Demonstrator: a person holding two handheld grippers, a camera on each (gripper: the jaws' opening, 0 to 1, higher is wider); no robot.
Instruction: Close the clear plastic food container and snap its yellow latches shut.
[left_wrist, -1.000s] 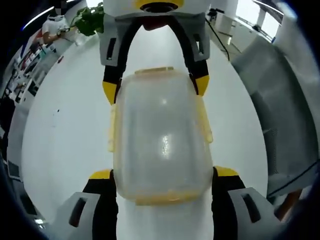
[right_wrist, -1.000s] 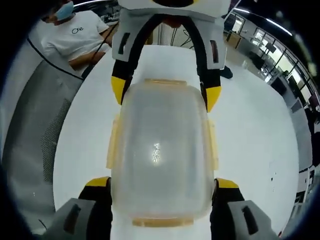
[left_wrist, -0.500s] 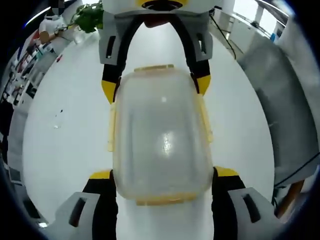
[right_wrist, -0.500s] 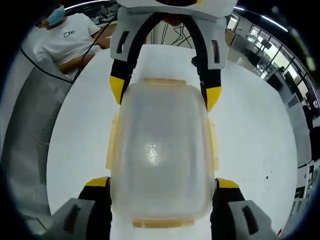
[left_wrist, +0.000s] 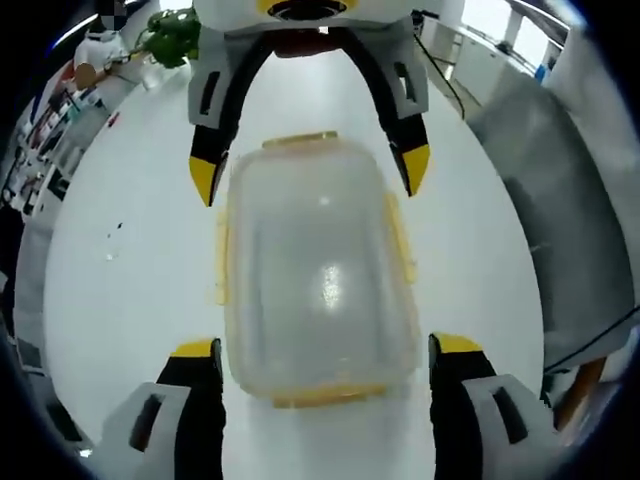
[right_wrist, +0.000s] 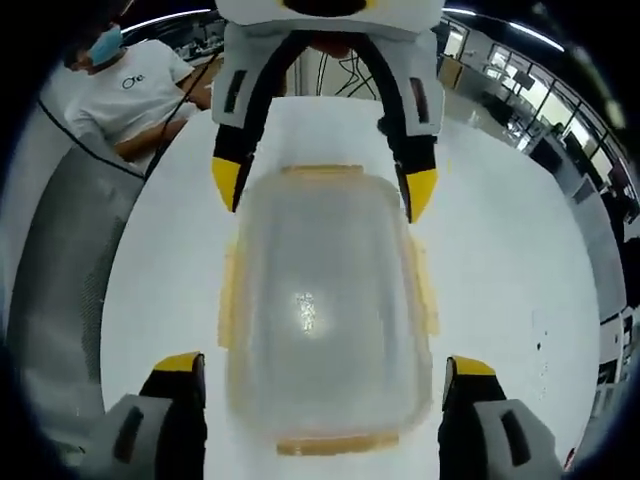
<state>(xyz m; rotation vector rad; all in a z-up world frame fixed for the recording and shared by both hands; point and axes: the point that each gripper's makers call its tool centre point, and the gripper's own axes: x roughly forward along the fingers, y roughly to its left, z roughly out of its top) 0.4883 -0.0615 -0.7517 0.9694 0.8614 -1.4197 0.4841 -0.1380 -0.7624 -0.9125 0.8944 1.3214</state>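
Note:
The clear plastic container (left_wrist: 318, 270) (right_wrist: 322, 300) lies on the white table (left_wrist: 120, 250) with its lid on, yellow latches (left_wrist: 402, 238) running along its sides and ends. My left gripper (left_wrist: 325, 347) stands open around its near end, the yellow-tipped jaws a little clear of the walls. My right gripper (left_wrist: 310, 175) faces it from the far end, also open. In the right gripper view my right gripper (right_wrist: 322, 365) straddles the near end with small gaps on both sides, and my left gripper (right_wrist: 322, 185) is spread beyond the far end.
A person in a white shirt (right_wrist: 140, 85) sits at the table's far edge. Grey mesh fabric (right_wrist: 60, 270) (left_wrist: 570, 220) hangs along one side of the table. A green plant (left_wrist: 175, 35) stands at a far corner.
Both grippers have spread their jaws apart; a second ago each pair pressed against the container's sides, and now gaps show. The container has stayed where it was.

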